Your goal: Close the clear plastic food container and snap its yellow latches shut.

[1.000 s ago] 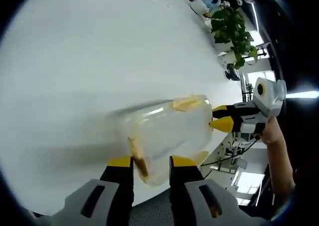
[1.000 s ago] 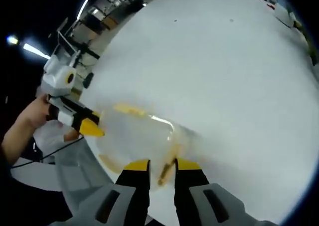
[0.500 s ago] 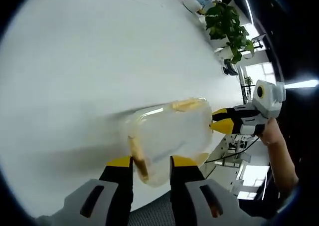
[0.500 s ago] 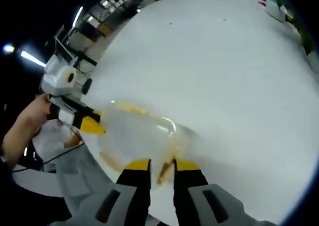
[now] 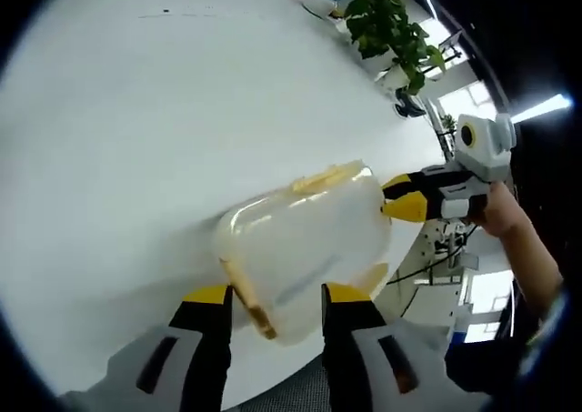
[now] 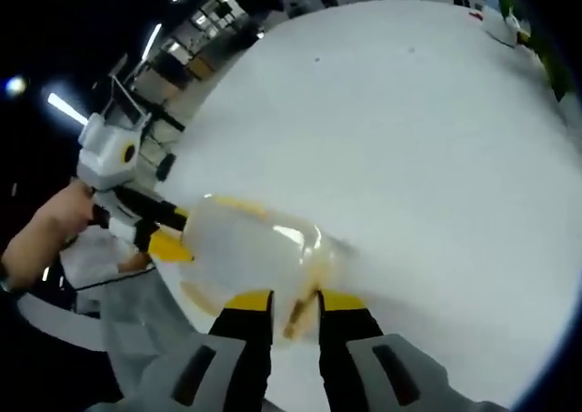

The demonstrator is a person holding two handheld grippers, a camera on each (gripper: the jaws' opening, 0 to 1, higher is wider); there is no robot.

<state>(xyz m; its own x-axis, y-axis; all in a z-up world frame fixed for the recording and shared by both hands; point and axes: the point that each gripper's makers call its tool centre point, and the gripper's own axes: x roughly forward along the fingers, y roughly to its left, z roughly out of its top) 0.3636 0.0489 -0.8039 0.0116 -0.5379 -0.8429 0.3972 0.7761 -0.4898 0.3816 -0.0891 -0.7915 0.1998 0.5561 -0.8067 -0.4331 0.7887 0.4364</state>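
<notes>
Clear container [image 5: 305,248] is sitting lower centre of the left gripper view, near the white table [image 5: 145,130] edge. Left hand-held gripper [image 5: 273,296] is straddling its near yellow latch [image 5: 247,294] — jaws apart. Right hand-held gripper [image 6: 294,298] is closing narrowly around the opposite end's latch [image 6: 300,310] in the right gripper view; contact unclear. Potted plant [image 5: 386,25] is sitting upper right.
</notes>
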